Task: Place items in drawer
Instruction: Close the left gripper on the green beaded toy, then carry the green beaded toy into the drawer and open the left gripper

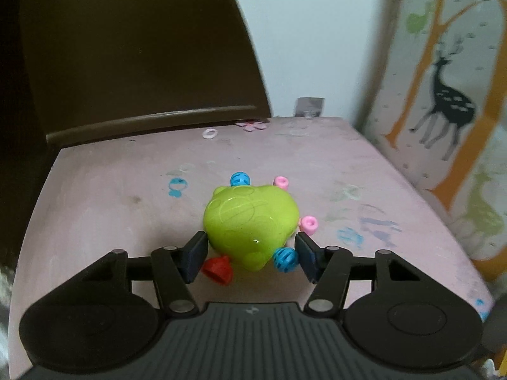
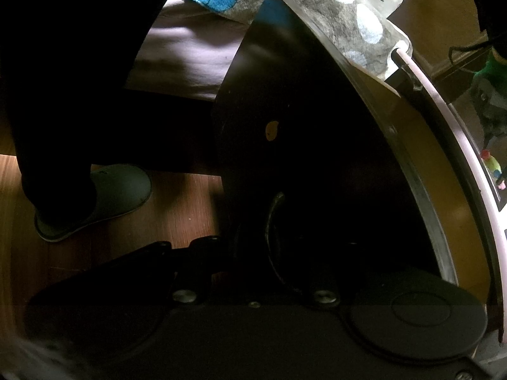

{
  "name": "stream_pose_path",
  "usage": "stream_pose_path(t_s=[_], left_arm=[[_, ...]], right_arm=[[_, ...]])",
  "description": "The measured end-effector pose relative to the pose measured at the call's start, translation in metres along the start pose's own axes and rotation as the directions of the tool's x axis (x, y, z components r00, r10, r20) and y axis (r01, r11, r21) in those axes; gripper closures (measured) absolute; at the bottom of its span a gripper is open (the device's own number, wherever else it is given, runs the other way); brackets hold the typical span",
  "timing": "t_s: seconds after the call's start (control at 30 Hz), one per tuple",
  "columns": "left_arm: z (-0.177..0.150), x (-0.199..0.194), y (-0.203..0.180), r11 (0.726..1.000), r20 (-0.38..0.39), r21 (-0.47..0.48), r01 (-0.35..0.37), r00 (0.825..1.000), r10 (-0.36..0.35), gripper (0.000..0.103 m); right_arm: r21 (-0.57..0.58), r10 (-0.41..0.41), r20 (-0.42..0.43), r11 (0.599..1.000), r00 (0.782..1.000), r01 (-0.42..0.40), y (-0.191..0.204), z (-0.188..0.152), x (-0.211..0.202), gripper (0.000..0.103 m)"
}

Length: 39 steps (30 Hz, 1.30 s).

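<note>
The left gripper is showing black linkage arms with round silver pivot screws, dark blue flat pads, two round black housings and a ribbed grey plate along the frame's bottom. At middle left of the right wrist view, the person is wearing a dark trouser leg and a grey-green slipper.

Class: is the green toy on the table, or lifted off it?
On the table: the green toy rests on the pink tabletop.
</note>
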<state>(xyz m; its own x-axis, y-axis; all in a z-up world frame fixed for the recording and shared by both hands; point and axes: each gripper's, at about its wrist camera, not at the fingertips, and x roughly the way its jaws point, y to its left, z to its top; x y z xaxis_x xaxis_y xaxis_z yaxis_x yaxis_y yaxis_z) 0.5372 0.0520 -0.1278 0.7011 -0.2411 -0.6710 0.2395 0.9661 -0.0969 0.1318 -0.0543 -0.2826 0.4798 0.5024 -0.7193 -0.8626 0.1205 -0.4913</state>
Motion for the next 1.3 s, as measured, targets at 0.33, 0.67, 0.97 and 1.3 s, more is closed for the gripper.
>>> stream_pose_path(t_s=[0.33,0.67,0.97,1.3], left_arm=[[-0.035,-0.06,-0.038,0.997,-0.008,0.002,0.08,0.997,-0.08,0.044],[-0.096,-0.11,-0.066,0.982,-0.078,-0.04,0.186,0.979,-0.188,0.044],[-0.169,-0.103,-0.106,0.959,-0.275,-0.004,0.283,0.922,-0.273,0.043],[-0.189,-0.054,-0.133,0.939,-0.417,0.18,0.291,0.888,-0.195,0.043]], right_arm=[[-0.003,-0.001,-0.004,1.0,1.0,0.001,0.0,0.001,0.001,0.083],[-0.006,-0.002,-0.004,1.0,1.0,0.002,0.0,0.0,0.001,0.083],[-0.005,-0.004,-0.009,1.0,1.0,0.004,0.001,0.001,0.001,0.083],[-0.007,-0.004,-0.009,1.0,1.0,0.004,0.002,0.002,0.001,0.083]])
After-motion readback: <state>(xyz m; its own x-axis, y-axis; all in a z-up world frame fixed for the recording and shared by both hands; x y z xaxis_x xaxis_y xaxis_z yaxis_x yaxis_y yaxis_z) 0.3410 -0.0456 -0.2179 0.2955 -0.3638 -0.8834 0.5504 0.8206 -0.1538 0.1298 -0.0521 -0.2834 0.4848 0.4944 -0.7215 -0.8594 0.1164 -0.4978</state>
